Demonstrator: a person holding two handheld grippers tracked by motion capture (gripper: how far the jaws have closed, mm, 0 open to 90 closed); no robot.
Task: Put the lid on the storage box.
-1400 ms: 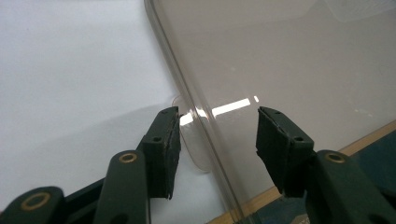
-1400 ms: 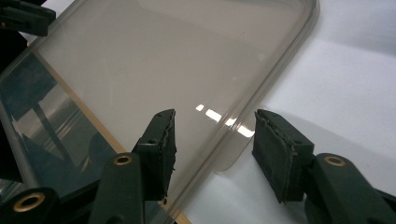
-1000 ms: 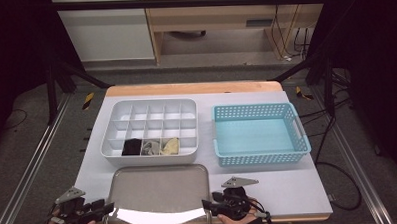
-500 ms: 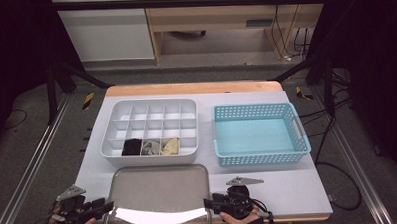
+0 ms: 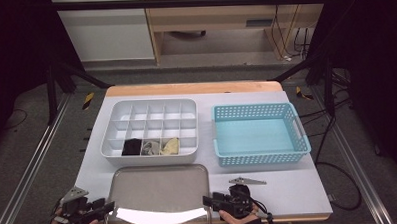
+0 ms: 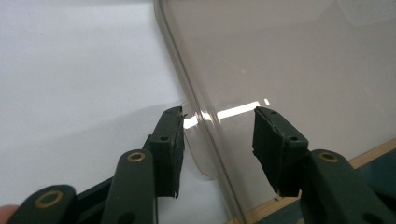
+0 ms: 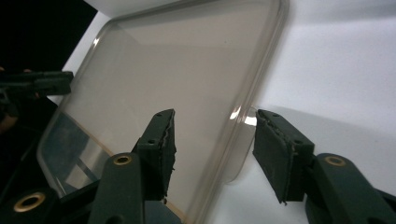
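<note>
— Straddling the lid's side rims: my left claw (image 6: 218, 144) and right claw (image 7: 212, 149) both stand open, one pad inside, one outside, neither pressing.

— Where's the lid?

— The translucent lid (image 5: 159, 193) lies flat at the table's (image 5: 299, 188) near edge, in front of the white divided box (image 5: 150, 127).

— How will it handle?

— Light, thin smoky plastic, I'd judge; glossy, likely slippery and a bit flexible. I'd pinch the raised rim at both sides, evenly.
</note>
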